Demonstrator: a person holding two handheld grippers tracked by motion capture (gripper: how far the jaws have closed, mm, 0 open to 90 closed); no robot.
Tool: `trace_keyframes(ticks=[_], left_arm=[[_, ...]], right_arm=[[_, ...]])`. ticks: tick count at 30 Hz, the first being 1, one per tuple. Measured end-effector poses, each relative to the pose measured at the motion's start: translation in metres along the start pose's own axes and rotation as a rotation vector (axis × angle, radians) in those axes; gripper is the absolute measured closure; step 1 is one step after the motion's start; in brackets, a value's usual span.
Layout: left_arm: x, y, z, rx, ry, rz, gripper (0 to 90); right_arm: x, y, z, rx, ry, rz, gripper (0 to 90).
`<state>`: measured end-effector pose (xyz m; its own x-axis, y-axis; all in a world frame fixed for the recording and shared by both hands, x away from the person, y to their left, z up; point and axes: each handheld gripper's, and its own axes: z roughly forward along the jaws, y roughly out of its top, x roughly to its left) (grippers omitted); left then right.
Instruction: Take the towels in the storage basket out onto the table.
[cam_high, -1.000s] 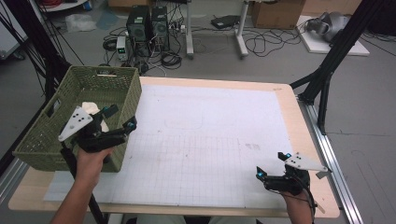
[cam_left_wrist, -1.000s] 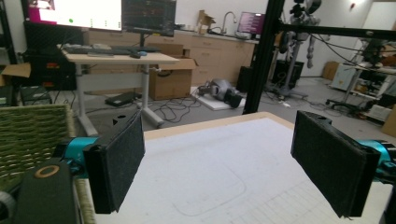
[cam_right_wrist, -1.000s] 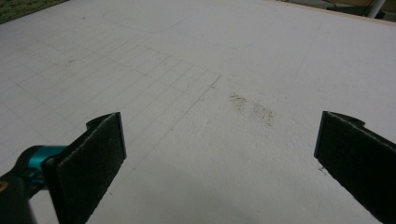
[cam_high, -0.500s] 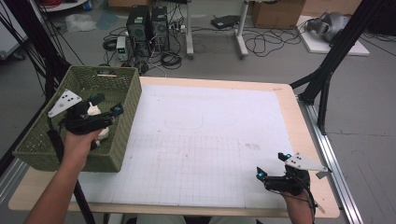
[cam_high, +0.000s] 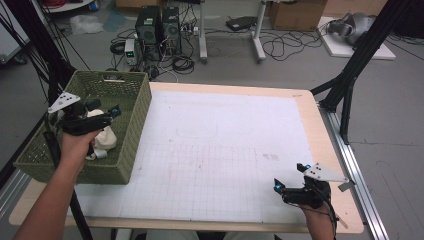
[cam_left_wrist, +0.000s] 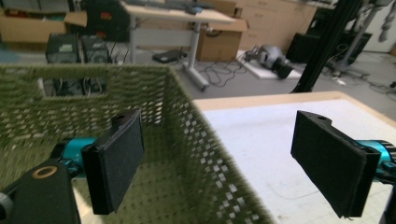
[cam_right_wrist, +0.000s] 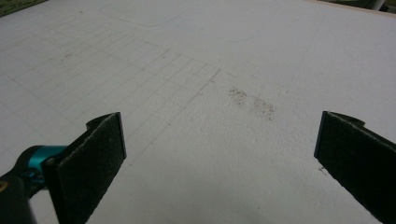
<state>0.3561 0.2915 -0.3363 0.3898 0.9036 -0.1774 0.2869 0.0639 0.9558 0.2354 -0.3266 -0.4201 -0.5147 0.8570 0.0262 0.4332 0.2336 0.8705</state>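
Observation:
A green woven basket stands on the table's left edge, with a bundle of white cloth lying inside it. My left gripper hovers over the basket's interior, just above the cloth, open and empty. In the left gripper view its jaws straddle the basket's right wall, one over the inside and one over the mat. My right gripper rests low at the table's near right corner. It is open over the bare white mat, and its jaws are spread wide with nothing between them.
A white gridded mat covers most of the wooden table. Black frame struts rise beyond the right edge. Computers, cables and desk legs stand on the floor behind the table.
My left gripper has moved left and away from me, from the basket's near right wall to a spot above its interior. The right gripper has stayed put.

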Motion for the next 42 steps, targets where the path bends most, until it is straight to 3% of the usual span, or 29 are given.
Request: trace_keyframes(ticks=[5,7,13,16,18,20,23,30,36,41,42], left_arm=[[0.013,-0.007,0.010,0.081,0.039,0.010,17.9],[0.017,-0.009,0.012,0.104,0.072,0.024,17.9],[0.034,-0.015,0.019,0.175,0.184,0.000,17.9],[0.047,-0.020,0.023,0.262,0.302,-0.042,18.6],[0.052,-0.023,0.026,0.290,0.371,-0.075,18.5],[0.057,-0.026,0.028,0.341,0.397,-0.088,18.4],[0.061,-0.036,0.038,0.482,0.442,-0.102,20.9],[0.066,-0.056,0.050,0.732,0.456,-0.150,21.1],[0.065,-0.056,0.051,0.760,0.461,-0.136,28.5],[0.063,-0.050,0.047,0.752,0.430,-0.113,64.6],[0.063,-0.049,0.046,0.740,0.421,-0.118,64.6]], right_arm=[[0.000,0.000,0.002,0.004,0.000,-0.006,1.2],[0.000,-0.001,0.002,0.009,0.000,-0.006,1.2],[-0.001,-0.002,0.001,0.011,-0.005,0.002,1.2],[-0.001,-0.002,0.001,0.014,-0.009,-0.006,1.2],[-0.001,-0.002,0.001,0.014,-0.010,-0.004,1.2],[-0.001,-0.002,0.002,0.017,-0.009,-0.001,1.2],[-0.002,-0.002,0.003,0.022,-0.007,-0.001,1.2],[-0.003,-0.003,0.003,0.025,-0.004,-0.012,1.2],[-0.003,-0.004,0.003,0.033,0.000,-0.014,1.2],[-0.002,-0.004,0.003,0.039,0.000,-0.012,1.2],[-0.002,-0.004,0.003,0.039,0.000,-0.012,1.2]])
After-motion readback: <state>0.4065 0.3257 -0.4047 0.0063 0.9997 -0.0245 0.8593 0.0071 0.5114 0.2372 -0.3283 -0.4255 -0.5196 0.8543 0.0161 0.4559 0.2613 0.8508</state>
